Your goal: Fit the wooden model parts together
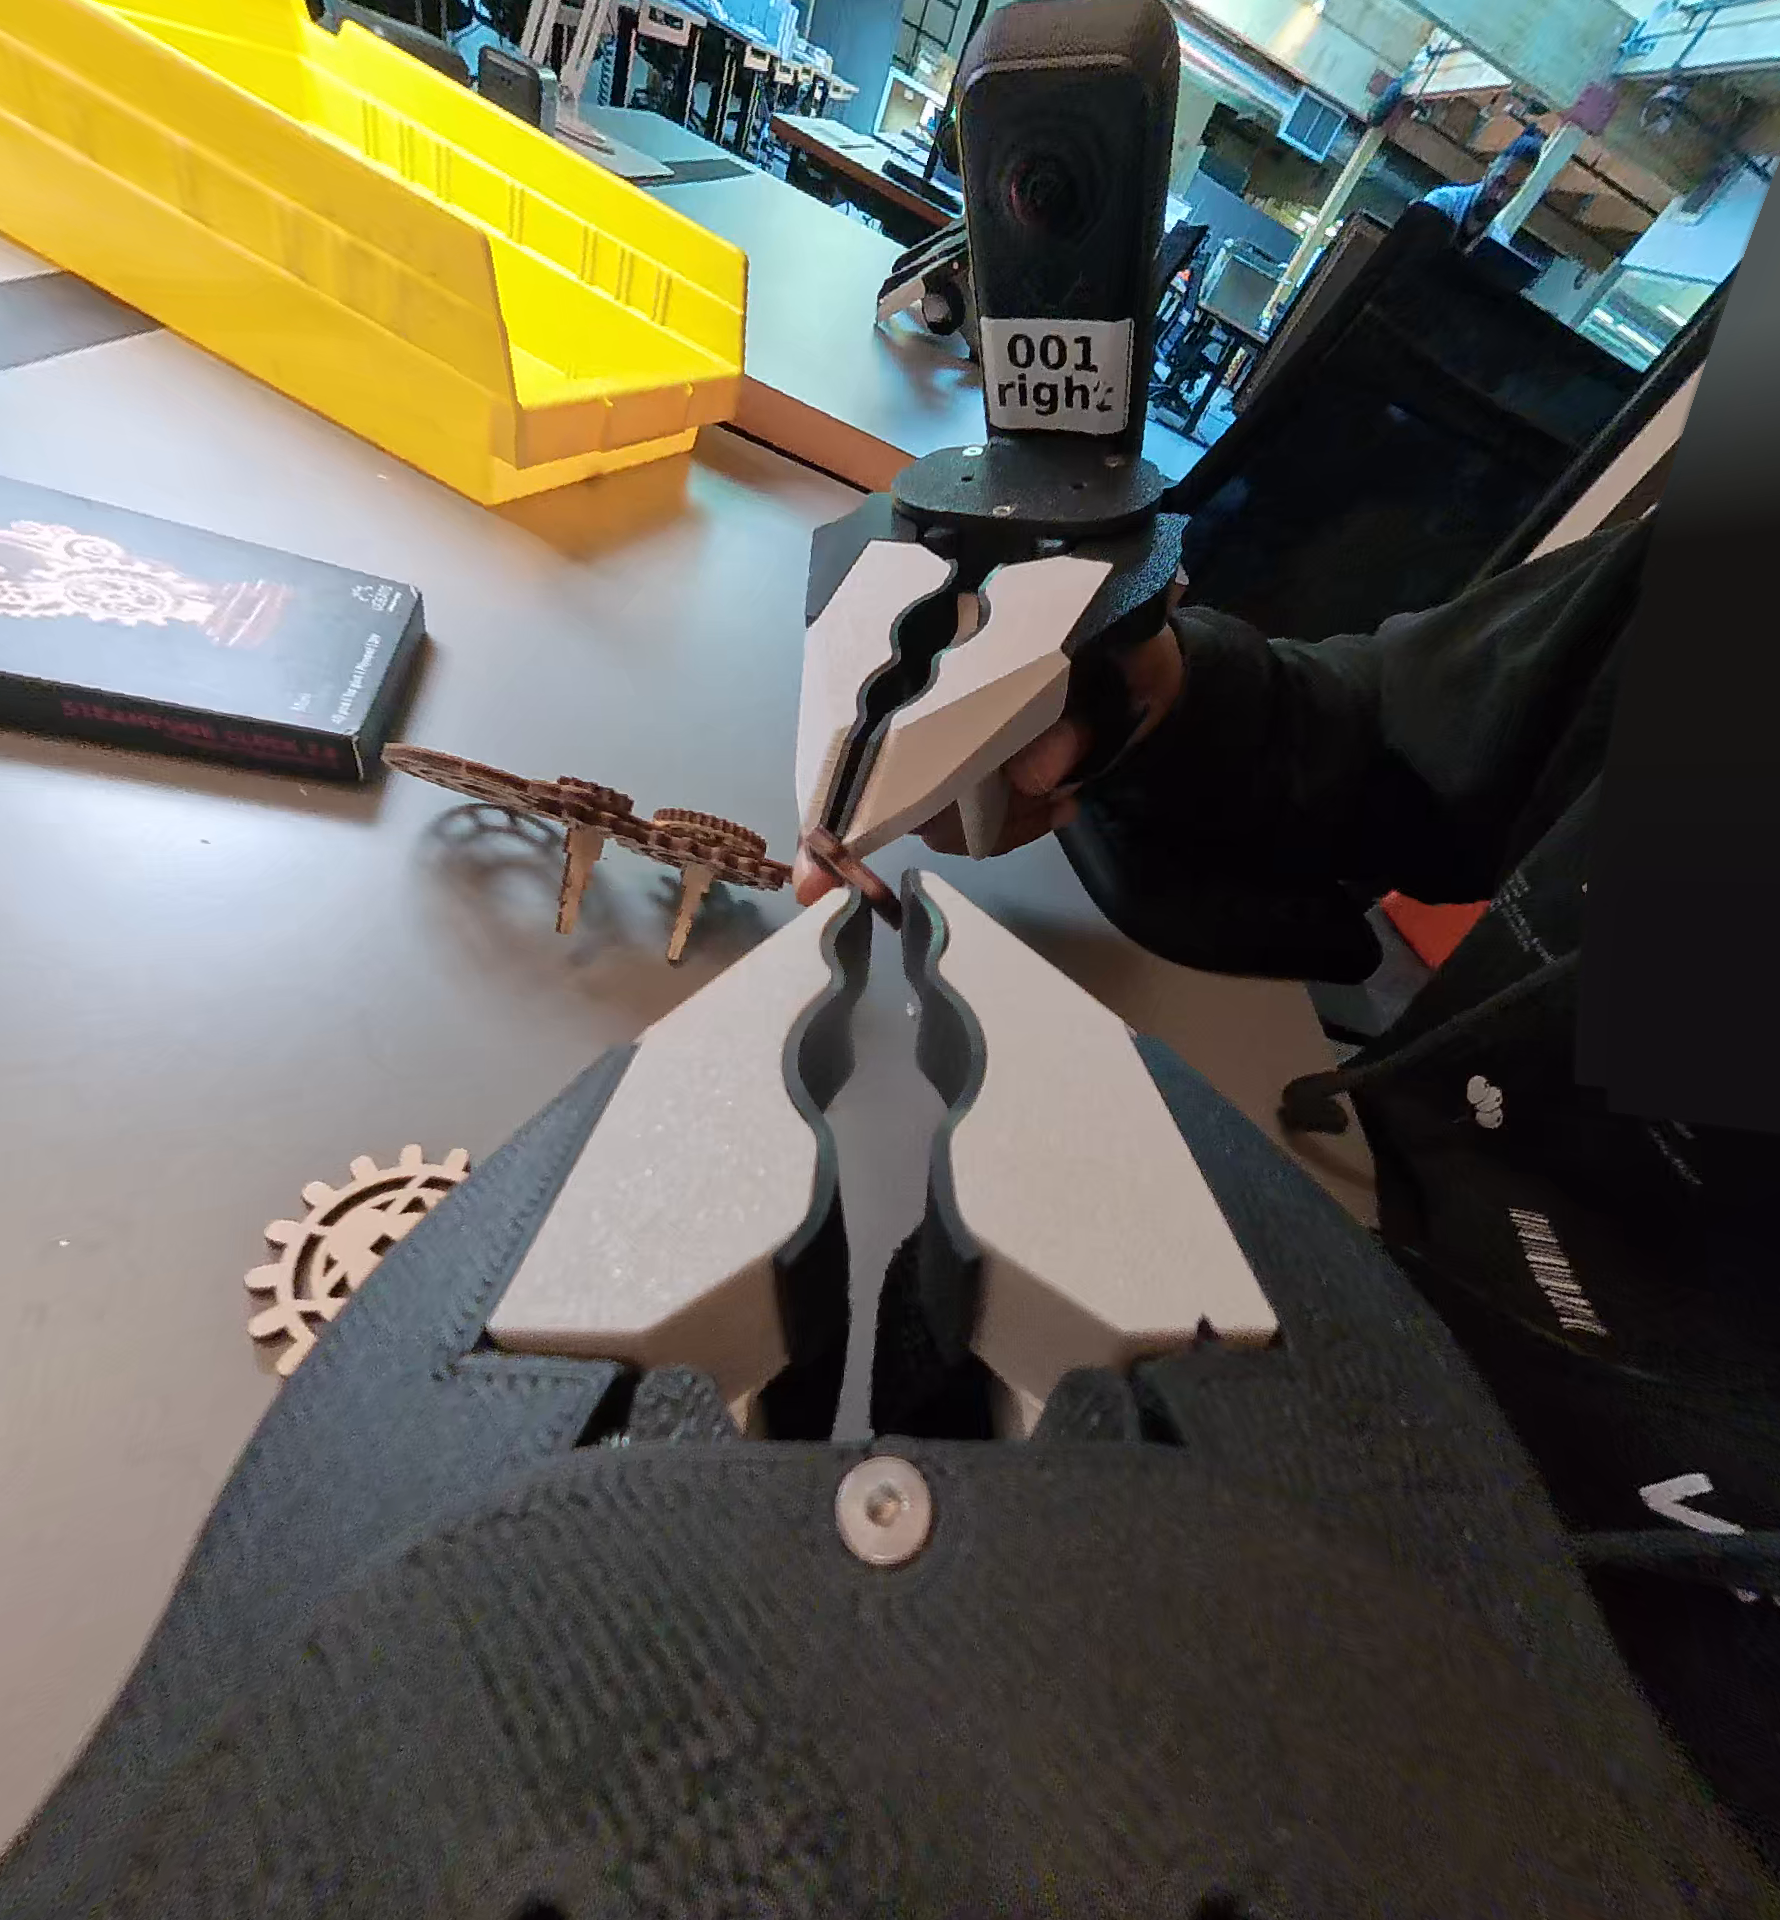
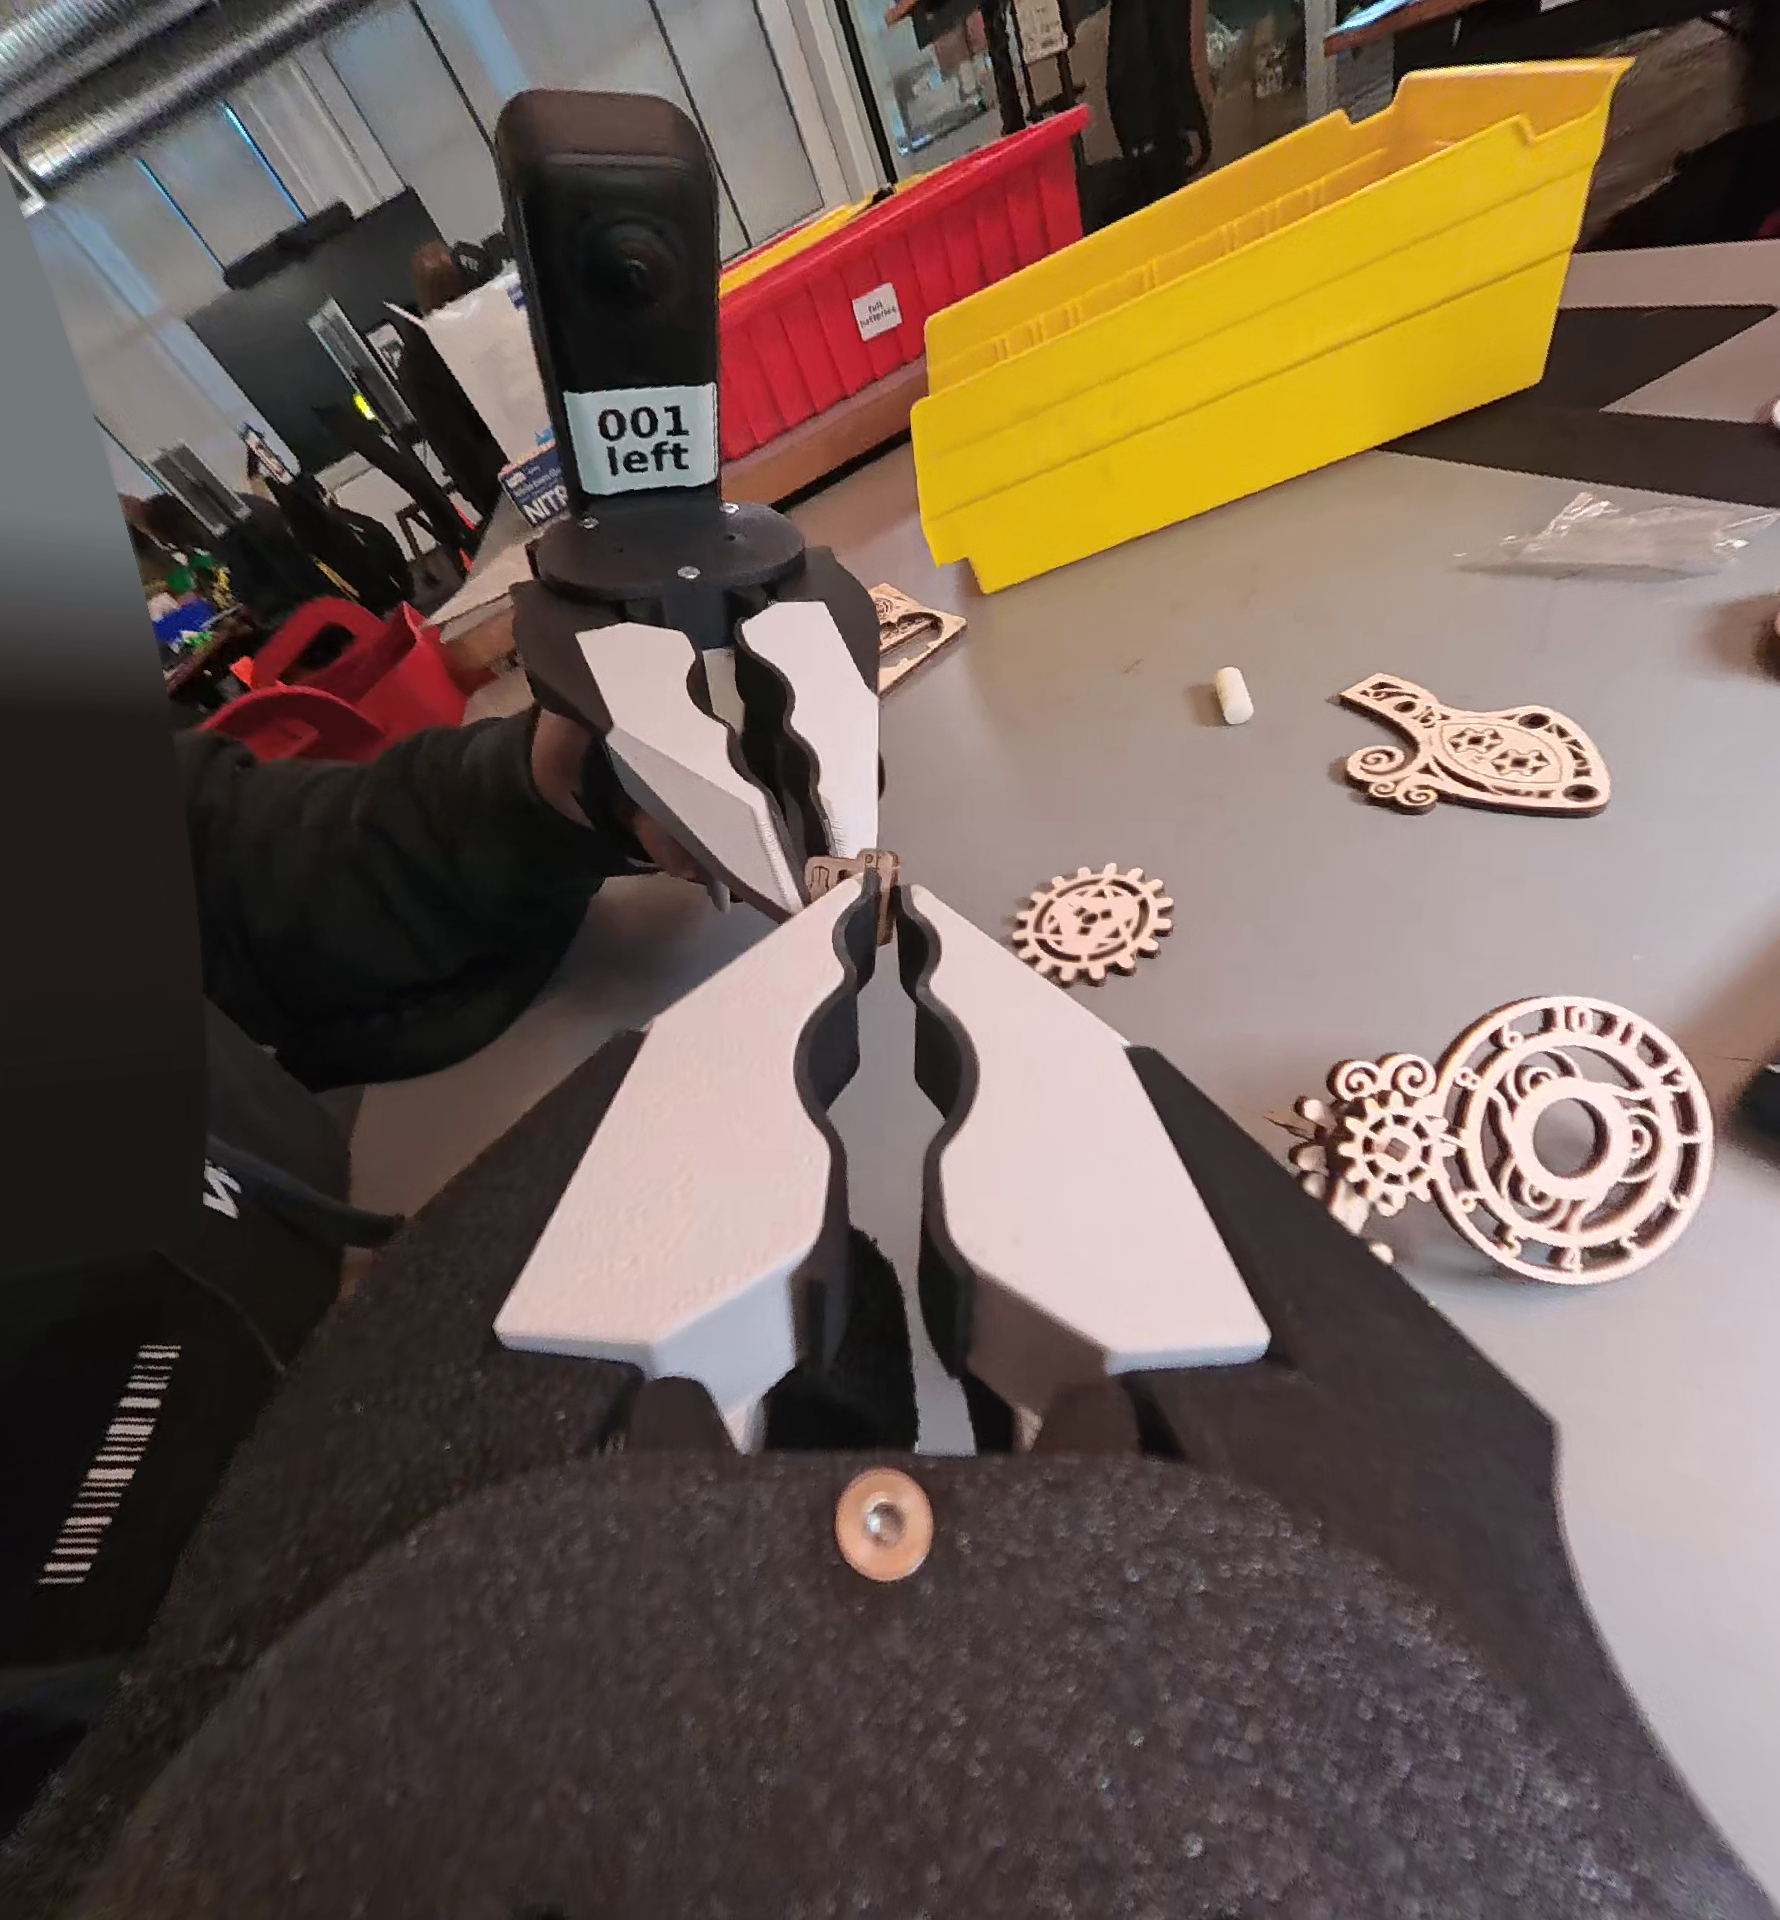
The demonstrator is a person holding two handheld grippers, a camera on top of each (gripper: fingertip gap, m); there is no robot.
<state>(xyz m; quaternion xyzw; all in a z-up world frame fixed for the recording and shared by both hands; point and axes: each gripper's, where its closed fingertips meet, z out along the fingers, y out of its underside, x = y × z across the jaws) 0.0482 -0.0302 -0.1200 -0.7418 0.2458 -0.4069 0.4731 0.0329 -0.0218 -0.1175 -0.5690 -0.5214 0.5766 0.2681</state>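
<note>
My left gripper is shut on a small flat wooden peg, held above the grey table. My right gripper comes in from the far side, tip to tip with the left. It is shut on a small round wooden piece. In the right wrist view my right gripper holds that piece edge-on. The left gripper holds the peg against it. The two pieces touch; the joint itself is hidden by the fingertips.
On the table lie a loose wooden gear, a clock-face assembly, an ornate flat part and a small white cylinder. A black box, a yellow bin and a red bin stand farther off. The tips of both grippers are at nearly the same place. The loose wooden gear is about equally far from each gripper, around 11 centimeters.
</note>
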